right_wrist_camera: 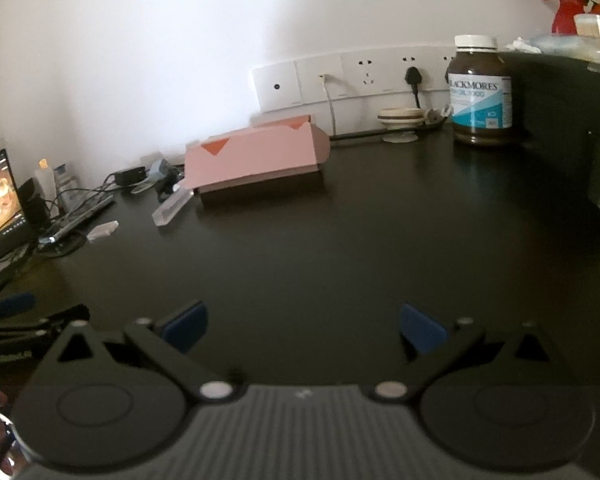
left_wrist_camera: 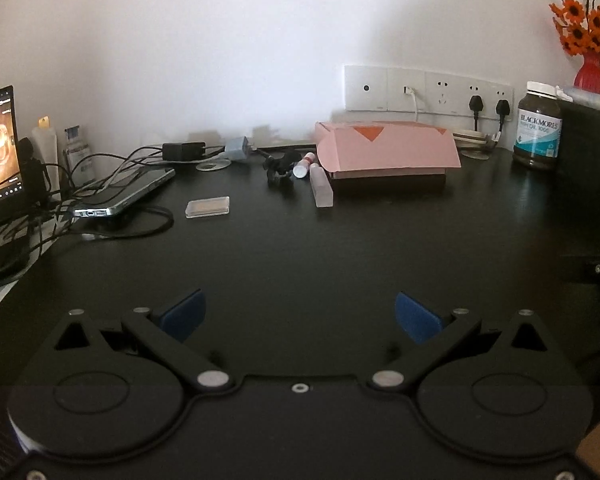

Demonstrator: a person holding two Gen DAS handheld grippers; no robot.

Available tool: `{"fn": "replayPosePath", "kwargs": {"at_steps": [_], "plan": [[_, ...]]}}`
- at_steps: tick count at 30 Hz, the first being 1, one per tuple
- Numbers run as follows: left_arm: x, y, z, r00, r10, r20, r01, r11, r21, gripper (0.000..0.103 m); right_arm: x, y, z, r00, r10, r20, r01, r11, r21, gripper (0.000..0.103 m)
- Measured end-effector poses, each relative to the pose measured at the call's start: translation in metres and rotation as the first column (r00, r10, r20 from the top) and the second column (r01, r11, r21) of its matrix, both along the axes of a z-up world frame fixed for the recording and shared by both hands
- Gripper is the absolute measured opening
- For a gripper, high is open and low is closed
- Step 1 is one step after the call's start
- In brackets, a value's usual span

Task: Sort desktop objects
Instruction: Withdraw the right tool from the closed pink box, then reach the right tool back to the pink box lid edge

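Both grippers hover low over a black desk (left_wrist_camera: 300,248), jaws spread wide and holding nothing: the left gripper (left_wrist_camera: 299,317) faces the back wall, the right gripper (right_wrist_camera: 303,328) angles toward the wall sockets (right_wrist_camera: 340,76). Beyond them, well apart from either, a pink box (left_wrist_camera: 388,148) lies near the wall. Just left of it sit a clear stick (left_wrist_camera: 321,186), a small white tube (left_wrist_camera: 303,167) and a flat clear case (left_wrist_camera: 208,206). A phone (left_wrist_camera: 124,196) rests among cables at far left; a brown bottle (left_wrist_camera: 538,126) stands at right.
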State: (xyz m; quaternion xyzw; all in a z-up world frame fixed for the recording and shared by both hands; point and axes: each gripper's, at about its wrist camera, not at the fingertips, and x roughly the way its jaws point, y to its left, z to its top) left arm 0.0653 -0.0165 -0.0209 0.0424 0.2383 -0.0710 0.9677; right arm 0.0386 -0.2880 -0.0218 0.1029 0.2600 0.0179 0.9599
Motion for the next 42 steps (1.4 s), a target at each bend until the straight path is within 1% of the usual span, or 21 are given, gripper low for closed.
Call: {"fn": "replayPosePath", "kwargs": {"at_steps": [4, 8, 10, 14, 17, 21, 23, 24, 27, 28, 32, 33, 36, 39, 42], "plan": [[0.004, 0.002, 0.002, 1.000, -0.012, -0.016, 0.012, 1.000, -0.018, 0.103, 0.002, 0.000, 0.000, 1.000, -0.017, -0.011, 0.017, 1.000, -0.022, 0.102], [0.011, 0.003, 0.018, 0.999, -0.052, 0.011, 0.052, 0.998, -0.033, 0.103, 0.005, -0.001, 0.001, 1.000, -0.017, -0.026, 0.016, 0.999, -0.029, 0.102], [0.020, 0.001, 0.028, 0.997, -0.070, 0.034, 0.071, 0.997, -0.025, 0.103, 0.008, -0.002, 0.003, 0.999, -0.004, -0.032, 0.003, 1.000, -0.027, 0.102], [0.050, -0.005, 0.045, 0.994, -0.076, 0.077, 0.080, 0.996, -0.048, 0.103, 0.018, -0.012, 0.017, 1.000, -0.003, -0.007, 0.002, 0.999, -0.046, 0.102], [0.077, -0.011, 0.051, 0.992, -0.046, 0.117, 0.053, 0.997, -0.054, 0.103, 0.034, -0.018, 0.031, 1.000, -0.005, 0.014, 0.006, 0.995, -0.097, 0.102], [0.116, -0.022, 0.056, 0.994, -0.037, 0.106, 0.044, 0.997, -0.070, 0.103, 0.061, -0.015, 0.043, 0.999, 0.009, 0.042, -0.002, 0.986, -0.164, 0.102], [0.132, -0.027, 0.056, 0.995, -0.037, 0.094, 0.043, 0.997, -0.071, 0.103, 0.079, -0.011, 0.042, 0.999, 0.013, 0.038, -0.007, 0.985, -0.175, 0.102], [0.140, -0.030, 0.056, 0.995, -0.033, 0.090, 0.039, 0.997, -0.068, 0.103, 0.088, -0.010, 0.041, 0.999, 0.015, 0.030, -0.010, 0.986, -0.164, 0.102], [0.158, -0.033, 0.054, 0.996, -0.019, 0.089, 0.024, 0.998, -0.053, 0.103, 0.117, -0.010, 0.032, 0.999, 0.032, -0.031, -0.034, 0.998, -0.059, 0.102], [0.162, -0.033, 0.053, 0.996, -0.014, 0.088, 0.018, 0.998, -0.052, 0.103, 0.125, -0.012, 0.029, 0.998, 0.039, -0.045, -0.041, 0.998, -0.048, 0.102], [0.177, -0.029, 0.046, 0.997, 0.013, 0.072, -0.009, 0.998, -0.067, 0.103, 0.157, -0.001, 0.025, 0.997, 0.045, -0.063, -0.053, 0.990, -0.134, 0.102], [0.179, -0.027, 0.044, 0.998, 0.017, 0.065, -0.012, 0.997, -0.071, 0.103, 0.166, -0.001, 0.026, 0.996, 0.051, -0.073, -0.061, 0.988, -0.139, 0.102], [0.180, -0.023, 0.040, 0.999, 0.019, 0.049, -0.016, 0.998, -0.063, 0.103, 0.191, 0.001, 0.031, 0.993, 0.083, -0.081, -0.091, 0.991, -0.097, 0.102], [0.176, -0.024, 0.041, 0.997, 0.030, 0.074, -0.027, 0.999, -0.039, 0.103, 0.210, -0.002, 0.033, 0.996, 0.077, -0.036, -0.079, 0.995, -0.055, 0.102], [0.174, -0.025, 0.041, 0.996, 0.030, 0.085, -0.029, 0.999, -0.019, 0.103, 0.221, -0.009, 0.027, 0.997, 0.071, 0.001, -0.071, 0.996, 0.051, 0.102]]}}
